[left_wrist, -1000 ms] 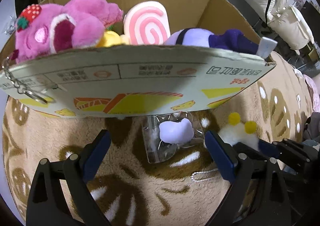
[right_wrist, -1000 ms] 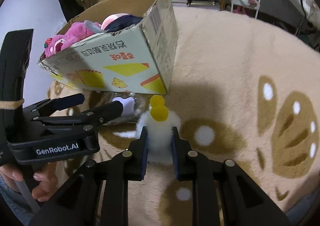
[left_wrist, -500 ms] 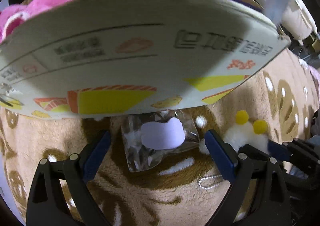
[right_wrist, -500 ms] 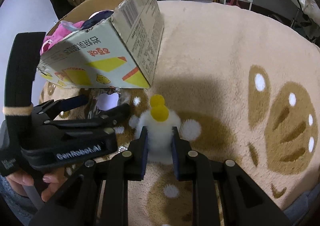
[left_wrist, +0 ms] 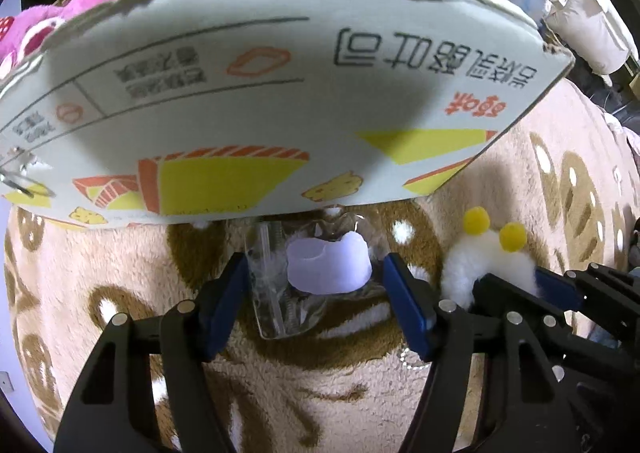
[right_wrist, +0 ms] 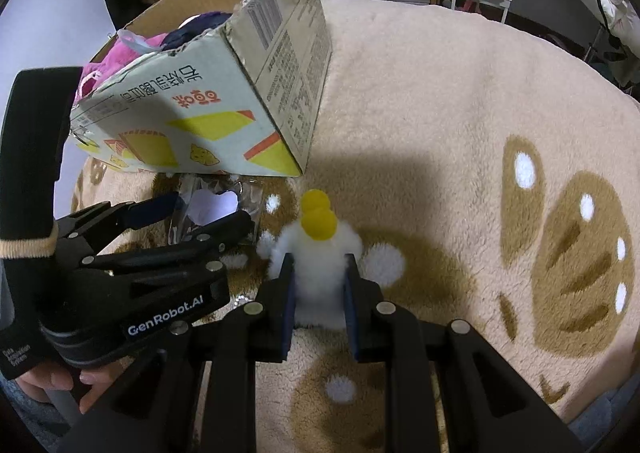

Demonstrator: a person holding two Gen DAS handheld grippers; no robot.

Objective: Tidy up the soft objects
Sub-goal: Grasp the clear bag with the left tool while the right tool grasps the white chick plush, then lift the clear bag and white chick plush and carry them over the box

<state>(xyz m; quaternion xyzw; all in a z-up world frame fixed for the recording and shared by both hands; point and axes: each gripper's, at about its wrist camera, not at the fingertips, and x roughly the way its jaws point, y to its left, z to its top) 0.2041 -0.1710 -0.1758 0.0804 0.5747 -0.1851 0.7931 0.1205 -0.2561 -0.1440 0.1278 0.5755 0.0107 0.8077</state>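
A: Where is the white fluffy toy (right_wrist: 316, 269) right now?

B: It lies on the rug (right_wrist: 440, 101), just off the near right corner of the cardboard box (right_wrist: 224, 101). The right gripper (right_wrist: 318, 293) has its jaws narrowed onto the toy's body, pads pressed into the fur on both sides.

A: How will it handle?

B: By the look of it, very light and soft. The pile gives under the pads, so it will probably squash rather than slip. The middle of the body, where it is held, seems the sensible place; the two yellow pompoms (right_wrist: 318, 215) at the far end look too small to grip.

A: Which way does it point?

B: Its long axis runs away from the gripper, along the fingers, with the pompoms leading toward the box. In the left view the body looks curved, like an arch.

A: And the other piece?

B: A lilac soft shape in a clear plastic bag (left_wrist: 328, 265) lies on the rug against the foot of the box's front wall. The left gripper (left_wrist: 316, 293) stands wide, one jaw on each side of the bag, not yet pinching it. The film will likely be slick and crinkly, so closing on the lilac lump itself should hold better.

A: Anything in the box?

B: A pink plush toy (left_wrist: 48, 29) shows over the rim at the left corner, and something dark purple (right_wrist: 200, 27) behind it.
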